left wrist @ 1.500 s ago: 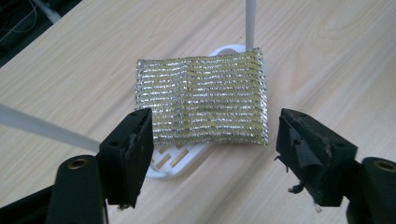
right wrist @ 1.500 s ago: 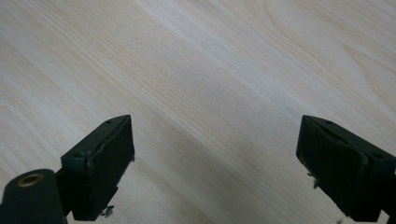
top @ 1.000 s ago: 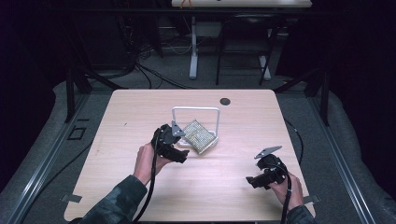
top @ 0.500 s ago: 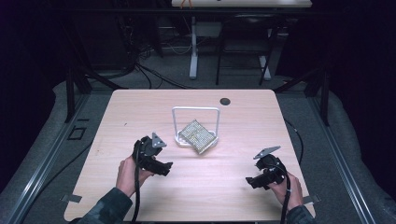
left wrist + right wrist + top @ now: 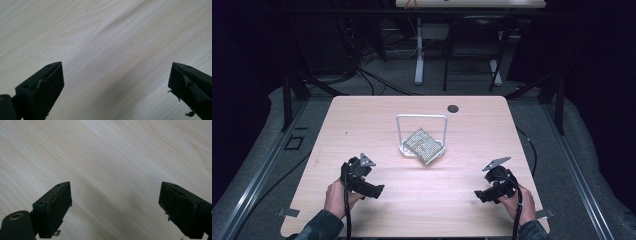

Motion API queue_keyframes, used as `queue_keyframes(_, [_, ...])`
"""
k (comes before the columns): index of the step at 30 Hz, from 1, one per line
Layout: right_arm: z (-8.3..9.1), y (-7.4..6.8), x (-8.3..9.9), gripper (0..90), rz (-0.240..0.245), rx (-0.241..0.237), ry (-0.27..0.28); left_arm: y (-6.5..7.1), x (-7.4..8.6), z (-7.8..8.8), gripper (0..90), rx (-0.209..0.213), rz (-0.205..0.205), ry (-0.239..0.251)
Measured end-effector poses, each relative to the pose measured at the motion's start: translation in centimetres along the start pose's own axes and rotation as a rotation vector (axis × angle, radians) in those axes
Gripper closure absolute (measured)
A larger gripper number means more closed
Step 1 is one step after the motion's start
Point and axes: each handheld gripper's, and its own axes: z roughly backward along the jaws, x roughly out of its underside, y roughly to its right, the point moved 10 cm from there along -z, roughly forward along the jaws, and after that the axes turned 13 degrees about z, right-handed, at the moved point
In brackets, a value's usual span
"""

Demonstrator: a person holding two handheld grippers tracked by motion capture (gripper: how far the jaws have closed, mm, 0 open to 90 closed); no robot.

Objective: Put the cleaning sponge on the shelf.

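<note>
From the high view, a pale wooden desk (image 5: 362, 120) stands on a grey floor in a dark room. Near its middle sits a small metal stand (image 5: 421, 133), a bent white-grey frame rising from a base, and a square, speckled metallic tile (image 5: 425, 145) leans tilted against the front of that stand, one corner down toward the near edge. A small dark round spot (image 5: 453, 108) lies on the desk near the far edge, right of the stand. The left gripper (image 5: 371, 188) is held in the person's left hand (image 5: 338, 194) over the near left part of the desk, well apart from the stand, its grey three-cornered plate on top and a cable trailing back toward the sleeve. The right gripper (image 5: 482, 195) is held in the right hand (image 5: 518, 201) over the near right corner, also well apart from the stand, pointing inward. Further off, legs of another table stand on the floor beyond the desk.

In the left gripper view, the two black fingers (image 5: 42, 90) stand wide apart with nothing between them, above bare wood grain.

In the right gripper view, the black fingers (image 5: 53, 210) are likewise spread wide, nothing held, over the bare light wood of the desk.
</note>
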Motion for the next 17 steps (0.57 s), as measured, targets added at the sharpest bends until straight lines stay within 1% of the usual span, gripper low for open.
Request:
queue_keyframes(1, [0.0,0.0,0.0,10.7,0.0,-0.002,0.001,0.0,0.2,-0.2,0.0,0.011,0.006,-0.008])
queue_keyframes(3, [0.0,0.0,0.0,10.7,0.002,-0.001,0.002,-0.2,0.6,-0.8,0.0,0.016,0.014,-0.028])
queue_keyframes(6, [0.0,0.1,0.0,10.6,0.008,0.007,0.0,-0.3,0.9,-1.3,0.0,0.025,0.015,-0.05])
queue_keyframes(9, [0.0,0.2,0.1,10.6,-0.001,0.003,0.006,-0.4,1.0,-1.8,0.0,0.028,0.018,-0.065])
queue_keyframes(13, [0.0,0.3,0.2,10.6,-0.003,0.006,-0.001,-0.5,1.0,-2.0,0.0,0.028,0.008,-0.077])
queue_keyframes(17, [-0.1,0.3,0.1,10.7,-0.009,0.005,0.005,-0.3,1.0,-2.1,0.0,0.035,-0.005,-0.084])
